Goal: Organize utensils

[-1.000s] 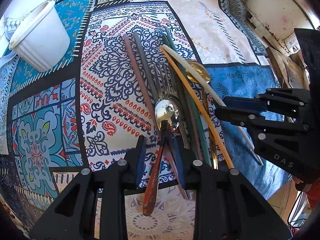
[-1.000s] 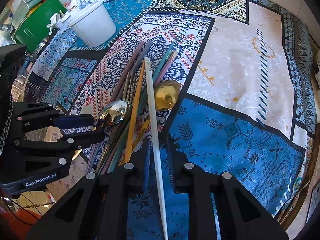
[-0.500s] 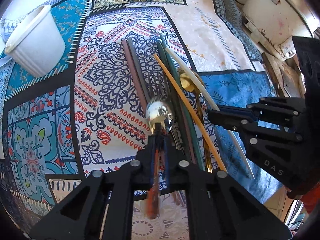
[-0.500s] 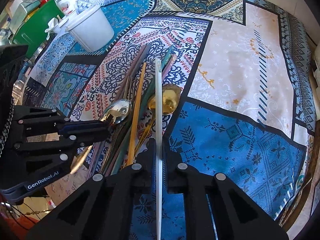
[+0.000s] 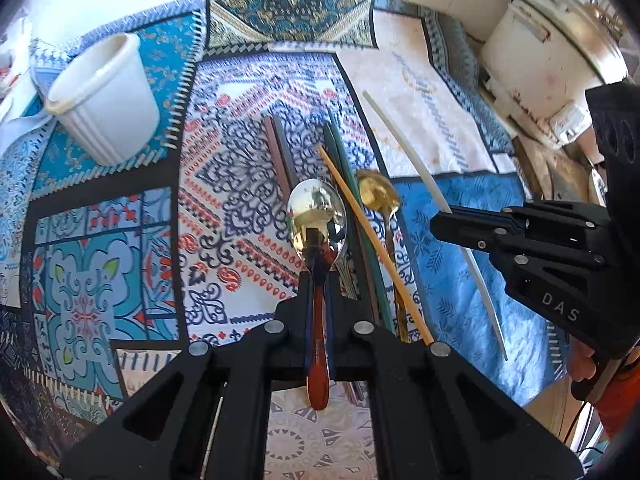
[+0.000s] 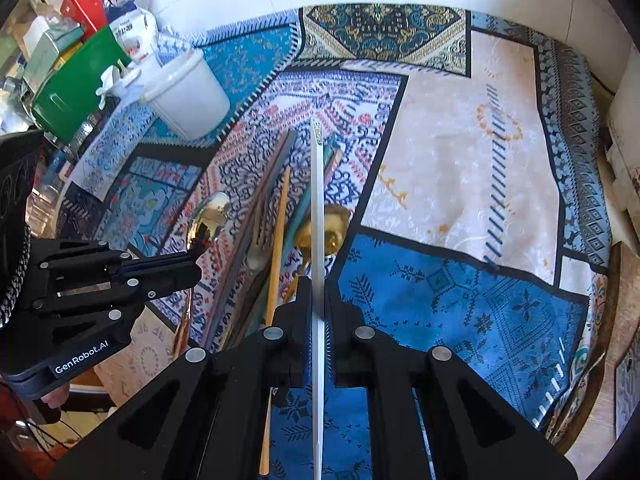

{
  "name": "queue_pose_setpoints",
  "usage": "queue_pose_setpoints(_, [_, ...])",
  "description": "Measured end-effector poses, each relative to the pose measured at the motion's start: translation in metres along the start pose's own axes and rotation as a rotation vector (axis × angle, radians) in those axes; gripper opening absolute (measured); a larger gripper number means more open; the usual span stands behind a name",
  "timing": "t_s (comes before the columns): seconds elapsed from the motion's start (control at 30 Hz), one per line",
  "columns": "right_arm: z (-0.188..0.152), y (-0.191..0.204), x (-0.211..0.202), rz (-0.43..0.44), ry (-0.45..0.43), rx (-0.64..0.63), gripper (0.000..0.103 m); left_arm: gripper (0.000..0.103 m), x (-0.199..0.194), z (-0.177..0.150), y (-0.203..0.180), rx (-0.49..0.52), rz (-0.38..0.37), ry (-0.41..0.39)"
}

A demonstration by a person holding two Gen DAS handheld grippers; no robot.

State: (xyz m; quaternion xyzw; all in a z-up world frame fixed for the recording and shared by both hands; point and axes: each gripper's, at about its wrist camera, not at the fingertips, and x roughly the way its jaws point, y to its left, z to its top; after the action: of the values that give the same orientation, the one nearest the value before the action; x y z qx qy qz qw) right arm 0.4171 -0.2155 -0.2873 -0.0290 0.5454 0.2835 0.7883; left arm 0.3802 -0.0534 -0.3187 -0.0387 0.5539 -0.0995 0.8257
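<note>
A: Chrome bowl, red handle: that spoon (image 5: 318, 216) is clamped in the left gripper (image 5: 318, 312), jaws tight on the handle, lifted over the pile of utensils (image 5: 360, 220) in the middle of the surface (image 6: 460, 184).

B: And the right gripper (image 6: 319, 320)?

A: Its jaws are closed on the white chopstick (image 6: 317, 216), gripped low on its length, so most of it sticks out ahead.

B: So it could swing?

A: Likely. A thin, smooth stick may pivot or slip (the grip is narrow). Its tip could also catch the gold spoon (image 6: 334, 228) or orange chopstick (image 6: 278, 240) beneath and scatter the pile.

B: And the white cup (image 5: 106, 96)?

A: At the far left corner, well apart; a tilted stick might miss its rim.
</note>
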Motion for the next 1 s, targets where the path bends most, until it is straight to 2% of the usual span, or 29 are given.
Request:
queue_pose_setpoints(0.43, [0.019,0.026,-0.018,0.006,-0.065,-0.037,0.006,0.0,-0.038,0.0,0.016,-0.052,0.003,-0.112])
queue_pose_setpoints(0.63, [0.029,0.038,-0.018,-0.005,-0.081,-0.042,0.006,0.0,-0.038,0.003,0.029,-0.046,0.002,-0.089])
queue_pose_setpoints(0.73, [0.031,0.04,-0.02,-0.019,-0.095,-0.027,0.006,0.005,-0.03,0.006,0.037,-0.049,0.015,-0.068])
queue_pose_setpoints(0.8, [0.032,0.041,-0.02,-0.04,-0.098,-0.014,0.006,0.02,-0.02,0.013,0.042,-0.054,-0.01,-0.044])
queue_pose_setpoints(0.9, [0.032,0.039,-0.022,-0.05,-0.098,0.032,0.006,0.029,-0.003,0.024,0.045,-0.063,-0.033,0.01])
queue_pose_setpoints(1.0, [0.032,0.036,-0.023,-0.057,-0.102,0.052,0.006,0.029,0.018,0.032,0.04,-0.026,-0.014,0.064])
